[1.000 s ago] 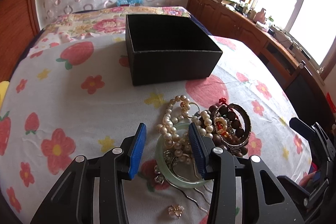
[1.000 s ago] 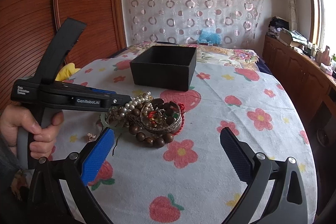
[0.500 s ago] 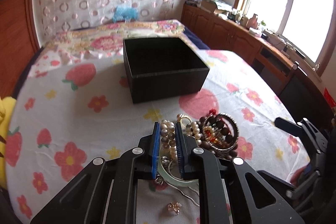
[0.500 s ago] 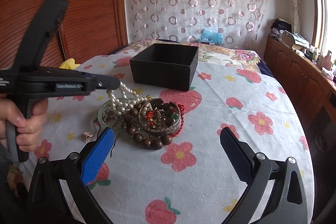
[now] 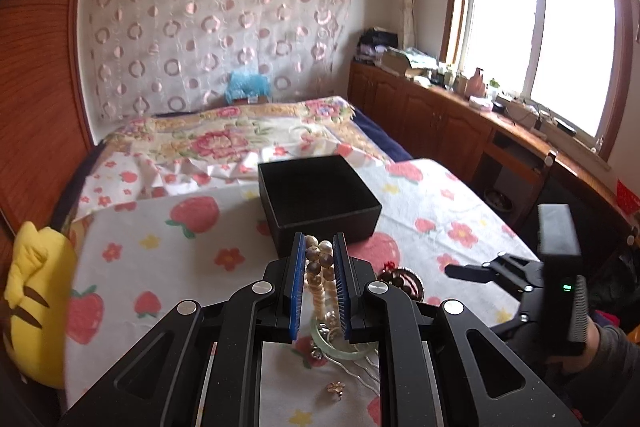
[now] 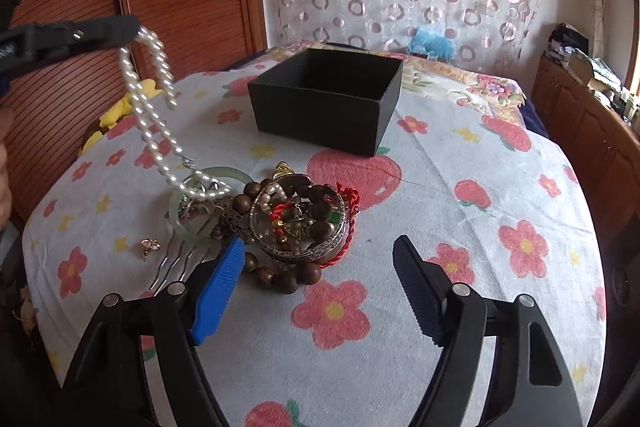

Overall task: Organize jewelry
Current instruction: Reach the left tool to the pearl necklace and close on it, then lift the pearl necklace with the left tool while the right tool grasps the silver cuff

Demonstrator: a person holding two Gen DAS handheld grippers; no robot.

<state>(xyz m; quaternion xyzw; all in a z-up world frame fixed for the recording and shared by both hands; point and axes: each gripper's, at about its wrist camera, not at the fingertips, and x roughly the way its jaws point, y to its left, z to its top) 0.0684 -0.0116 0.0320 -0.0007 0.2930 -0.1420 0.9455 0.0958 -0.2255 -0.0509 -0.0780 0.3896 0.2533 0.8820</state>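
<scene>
1. The black box sits open at upper centre.
2. My right gripper, lower frame, is closing with nothing between its pads.
3. My left gripper pinches the pearl necklace, which dangles at upper left above the jewelry pile.

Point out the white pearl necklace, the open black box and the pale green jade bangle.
White pearl necklace (image 6: 149, 123): right wrist view, on the hanging strand.
Open black box (image 6: 320, 117): right wrist view, on its near outer wall.
Pale green jade bangle (image 6: 175, 217): right wrist view, on its left rim.
</scene>
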